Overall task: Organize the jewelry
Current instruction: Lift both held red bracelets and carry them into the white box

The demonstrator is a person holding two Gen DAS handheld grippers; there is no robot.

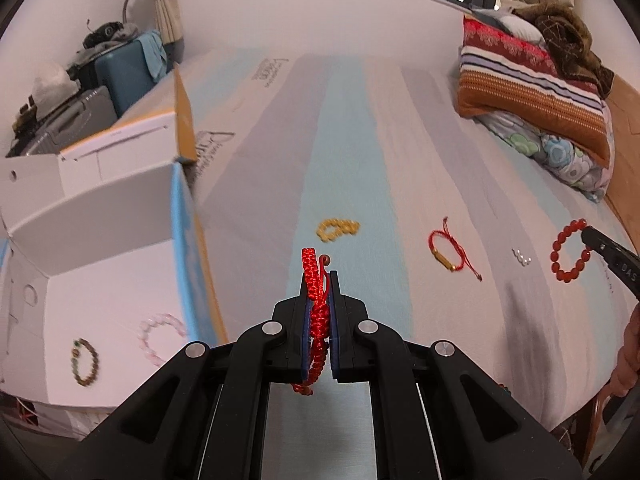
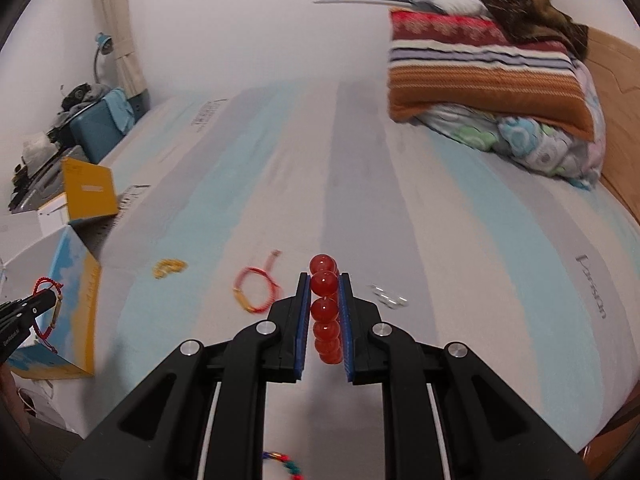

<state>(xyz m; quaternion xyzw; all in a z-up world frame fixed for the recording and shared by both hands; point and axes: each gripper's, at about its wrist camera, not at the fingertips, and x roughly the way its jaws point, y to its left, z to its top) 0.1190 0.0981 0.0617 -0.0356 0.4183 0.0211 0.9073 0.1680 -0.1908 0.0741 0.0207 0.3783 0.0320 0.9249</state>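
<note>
Loads of open striped bed sheet [image 1: 340, 128] from 11 to 1 o'clock ahead of the left gripper [image 1: 319, 280], only the yellow bead bracelet [image 1: 338, 230] sits there. At 9 the white box [image 1: 100, 200] wall blocks sideways. At 2, the pillow pile [image 1: 536, 96] closes off that far corner, with small jewelry scattered at 3
</note>
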